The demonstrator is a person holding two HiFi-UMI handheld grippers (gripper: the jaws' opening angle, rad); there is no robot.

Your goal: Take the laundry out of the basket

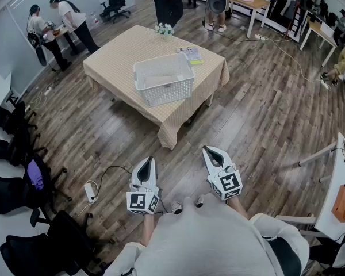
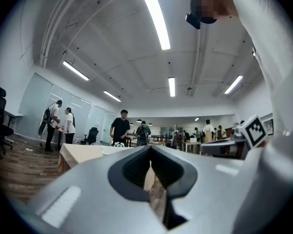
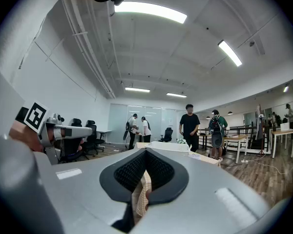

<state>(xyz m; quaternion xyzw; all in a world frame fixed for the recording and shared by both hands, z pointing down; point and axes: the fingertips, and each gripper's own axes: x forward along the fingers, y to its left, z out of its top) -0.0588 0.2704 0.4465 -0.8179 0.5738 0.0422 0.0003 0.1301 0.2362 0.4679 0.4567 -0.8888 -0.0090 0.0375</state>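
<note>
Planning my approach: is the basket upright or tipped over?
Upright: the basket sits flat on the table, with its open top facing up.

I count one table (image 1: 112, 62) at 12 o'clock, and on it one white basket (image 1: 169, 91), one small bunch of flowers (image 1: 164, 29) and one booklet (image 1: 190, 54). There are two grippers, the left gripper (image 1: 148, 162) at 7 o'clock and the right gripper (image 1: 210, 152) at 5 o'clock, each carrying one marker cube (image 1: 142, 202). I make out four standing people, a pair (image 1: 69, 16) at 10 o'clock, one in black (image 1: 168, 2) at 12 and one more (image 1: 215, 13) at 1, plus one power strip (image 1: 90, 192) at 8 o'clock and at least four black chairs (image 1: 8, 191) around 9 o'clock.
</note>
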